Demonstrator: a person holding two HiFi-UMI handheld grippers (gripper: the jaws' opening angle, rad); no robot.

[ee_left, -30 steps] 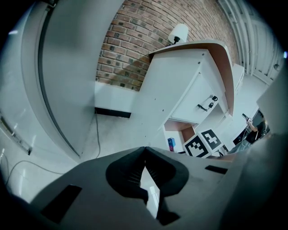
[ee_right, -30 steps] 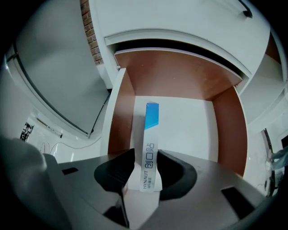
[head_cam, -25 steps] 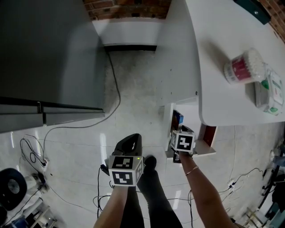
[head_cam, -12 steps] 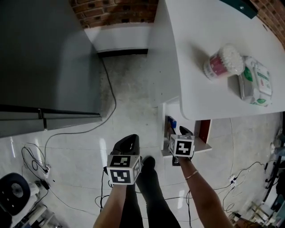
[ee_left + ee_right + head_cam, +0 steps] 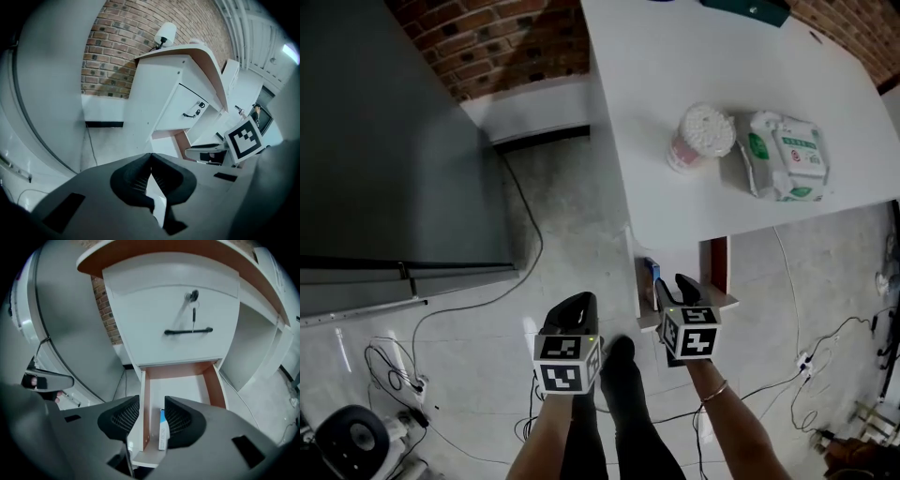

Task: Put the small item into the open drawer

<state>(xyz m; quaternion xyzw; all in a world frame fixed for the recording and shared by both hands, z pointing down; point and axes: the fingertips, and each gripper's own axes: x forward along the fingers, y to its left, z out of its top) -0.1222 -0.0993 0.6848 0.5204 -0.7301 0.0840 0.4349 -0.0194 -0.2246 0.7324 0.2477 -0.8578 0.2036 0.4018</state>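
Small blue-and-white box (image 5: 163, 433) lying inside the open drawer (image 5: 185, 387).
The box shows through the gap of the right gripper (image 5: 152, 414), beyond and below its tips. Those jaws stand apart, having just closed slightly, and grip nothing. The left gripper (image 5: 151, 158) has its jaws pressed together, with nothing between them.
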